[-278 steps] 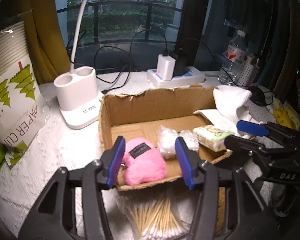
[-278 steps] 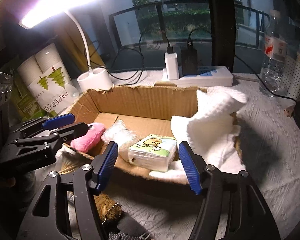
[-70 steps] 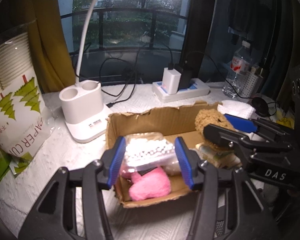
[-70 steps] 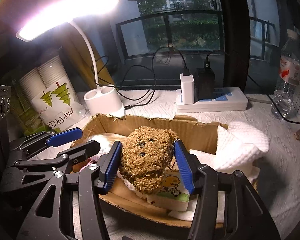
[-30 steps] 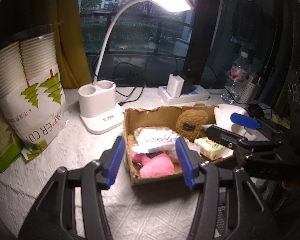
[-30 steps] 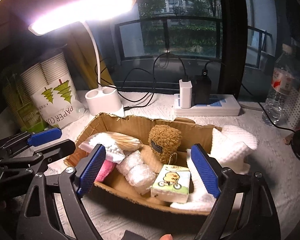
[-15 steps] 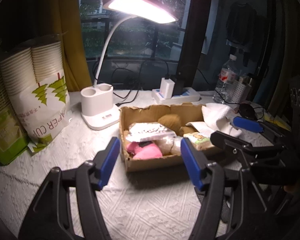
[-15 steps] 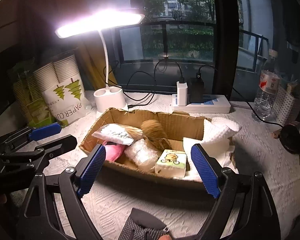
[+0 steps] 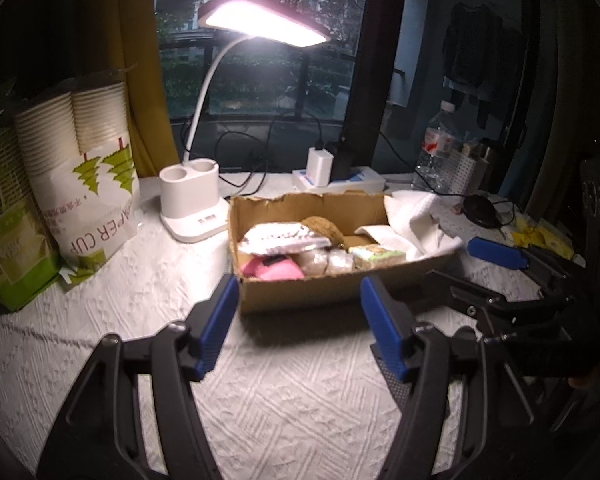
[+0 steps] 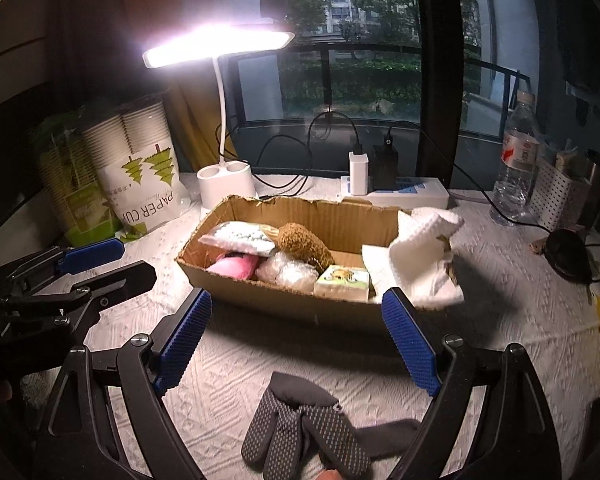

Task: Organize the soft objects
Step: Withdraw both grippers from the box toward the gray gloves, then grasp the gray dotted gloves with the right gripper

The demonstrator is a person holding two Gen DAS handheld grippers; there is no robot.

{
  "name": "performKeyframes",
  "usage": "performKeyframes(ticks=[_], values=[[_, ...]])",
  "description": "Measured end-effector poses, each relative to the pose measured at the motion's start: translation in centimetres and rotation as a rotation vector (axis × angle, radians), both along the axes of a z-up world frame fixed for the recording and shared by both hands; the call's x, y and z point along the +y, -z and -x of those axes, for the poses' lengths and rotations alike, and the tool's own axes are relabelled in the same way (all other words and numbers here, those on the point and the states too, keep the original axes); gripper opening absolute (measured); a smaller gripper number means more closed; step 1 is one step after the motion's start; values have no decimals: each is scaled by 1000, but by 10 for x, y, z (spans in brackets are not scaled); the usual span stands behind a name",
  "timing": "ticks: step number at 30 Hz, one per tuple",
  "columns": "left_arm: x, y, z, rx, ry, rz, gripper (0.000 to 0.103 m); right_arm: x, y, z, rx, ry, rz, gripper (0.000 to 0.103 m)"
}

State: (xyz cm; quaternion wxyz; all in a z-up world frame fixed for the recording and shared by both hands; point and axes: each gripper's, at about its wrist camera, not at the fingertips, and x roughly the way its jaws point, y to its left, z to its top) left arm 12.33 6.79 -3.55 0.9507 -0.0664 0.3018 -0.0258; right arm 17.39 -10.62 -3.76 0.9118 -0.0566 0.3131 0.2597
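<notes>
An open cardboard box point(image 9: 312, 292) point(image 10: 296, 304) sits mid-table. In it lie a pink plush point(image 9: 272, 270) point(image 10: 232, 267), a bag of cotton swabs point(image 9: 282, 237) point(image 10: 240, 237), a brown plush bear point(image 9: 324, 229) point(image 10: 304, 246), a clear wrapped bundle point(image 10: 286, 274), a tissue pack point(image 9: 376, 257) point(image 10: 342, 282) and a white towel point(image 9: 416, 220) point(image 10: 424, 256) hanging over the right end. My left gripper point(image 9: 300, 326) is open and empty, short of the box. My right gripper point(image 10: 296, 340) is open and empty, also short of it. A grey dotted glove point(image 10: 304, 428) lies below the right gripper.
A lit white desk lamp point(image 9: 190, 212) point(image 10: 226, 188) stands behind the box. A bag of paper cups point(image 9: 88, 176) point(image 10: 140, 176) is at the left. A power strip with chargers point(image 10: 396, 192), a water bottle point(image 10: 516, 164) and a white pegboard rack point(image 10: 556, 196) stand at the back right.
Both grippers have pulled back and up from the box, so it looks smaller and farther. Earlier the cotton swab bag and the brown bear were let go into the box. The glove has come into view.
</notes>
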Motion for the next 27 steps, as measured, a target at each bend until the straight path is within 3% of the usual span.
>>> performKeyframes(ticks=[7,27], values=[[-7,8,8,14,7,2,65,-7,9,11,13,5,4,89],[-21,51,15,107,26,11,65,-22,70,24,141,40,58,89]])
